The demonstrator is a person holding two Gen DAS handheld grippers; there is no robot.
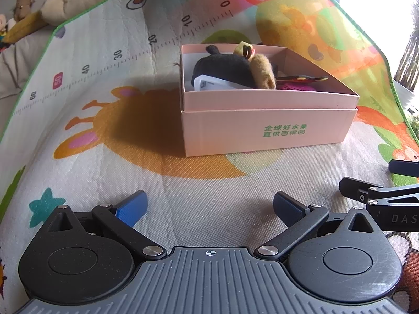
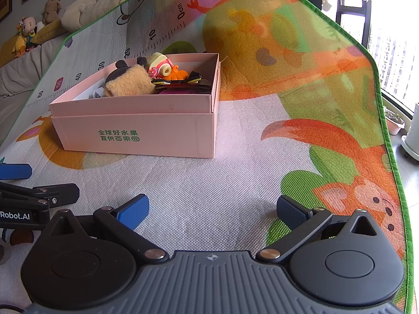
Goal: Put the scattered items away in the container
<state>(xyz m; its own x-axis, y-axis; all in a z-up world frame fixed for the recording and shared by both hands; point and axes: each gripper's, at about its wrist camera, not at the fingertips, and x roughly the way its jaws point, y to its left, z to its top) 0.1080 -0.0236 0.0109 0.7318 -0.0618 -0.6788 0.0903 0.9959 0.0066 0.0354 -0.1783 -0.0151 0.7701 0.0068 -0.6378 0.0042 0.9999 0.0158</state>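
Observation:
A pink cardboard box (image 1: 262, 128) (image 2: 136, 136) with green print sits on the play mat, ahead of both grippers. Inside lie a black plush (image 1: 222, 65), a tan plush (image 1: 263, 72) (image 2: 128, 82), a white flat item (image 1: 217, 83), a cream and pink toy (image 2: 159, 66), an orange toy (image 2: 179, 74) and a black flat toy (image 2: 180, 82). My left gripper (image 1: 209, 206) is open and empty, low over the mat in front of the box. My right gripper (image 2: 210, 208) is open and empty too, to the right of the left one.
The colourful play mat (image 2: 262, 144) with a printed ruler covers the surface. Plush toys (image 2: 39, 23) and a cushion lie beyond its far left edge. A window and a planter (image 2: 392, 123) stand past the right edge. The other gripper shows at each view's side (image 1: 387, 201) (image 2: 31, 198).

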